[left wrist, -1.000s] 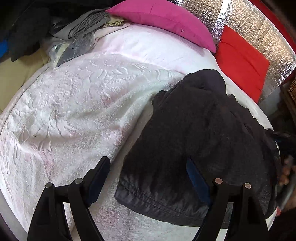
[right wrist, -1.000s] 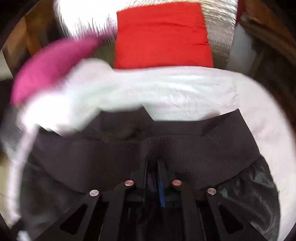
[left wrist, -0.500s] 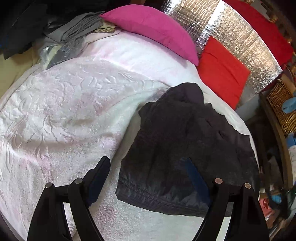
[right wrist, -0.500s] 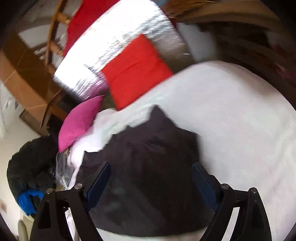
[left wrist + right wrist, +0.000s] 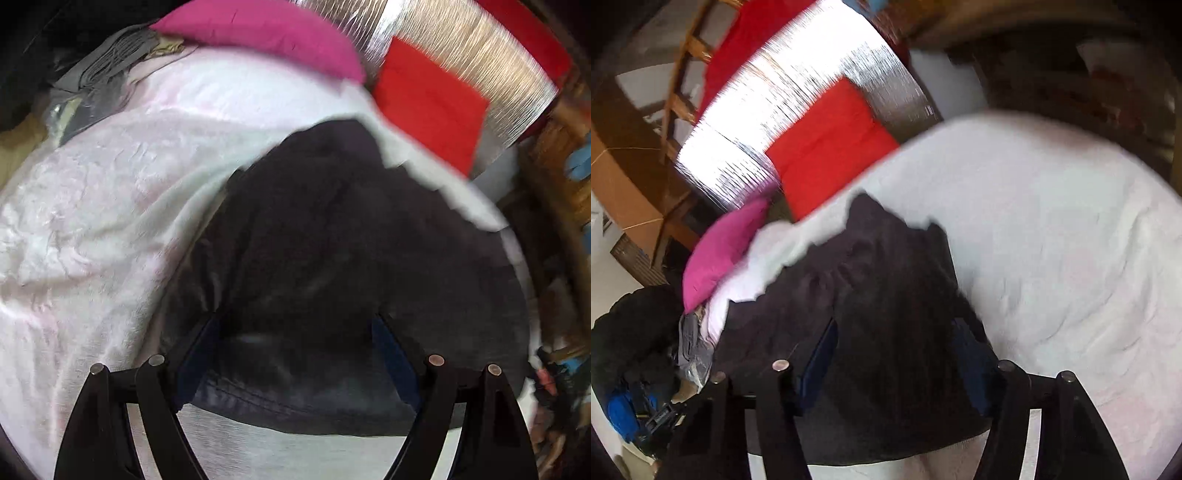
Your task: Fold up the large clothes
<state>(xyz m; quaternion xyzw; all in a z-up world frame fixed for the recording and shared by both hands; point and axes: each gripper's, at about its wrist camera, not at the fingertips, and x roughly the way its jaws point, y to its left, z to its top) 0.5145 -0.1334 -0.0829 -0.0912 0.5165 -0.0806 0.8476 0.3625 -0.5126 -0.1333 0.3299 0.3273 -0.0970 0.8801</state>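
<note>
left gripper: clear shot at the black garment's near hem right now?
Probably yes. The left gripper is open right over the black garment on the white bedspread, and nothing lies between its fingers and the hem. The frame is blurred.

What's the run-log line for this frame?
phase: mid-fold | left gripper: open, over dark garment | right gripper: open, over it | garment: bunched on white bedspread

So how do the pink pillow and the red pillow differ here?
The pink pillow is plump and rounded; the red pillow looks flat and squarish. The pink pillow lies on the white bedspread; the red pillow leans against the silver headboard panel. Both sit at the head of the bed, beyond the dark garment.
</note>
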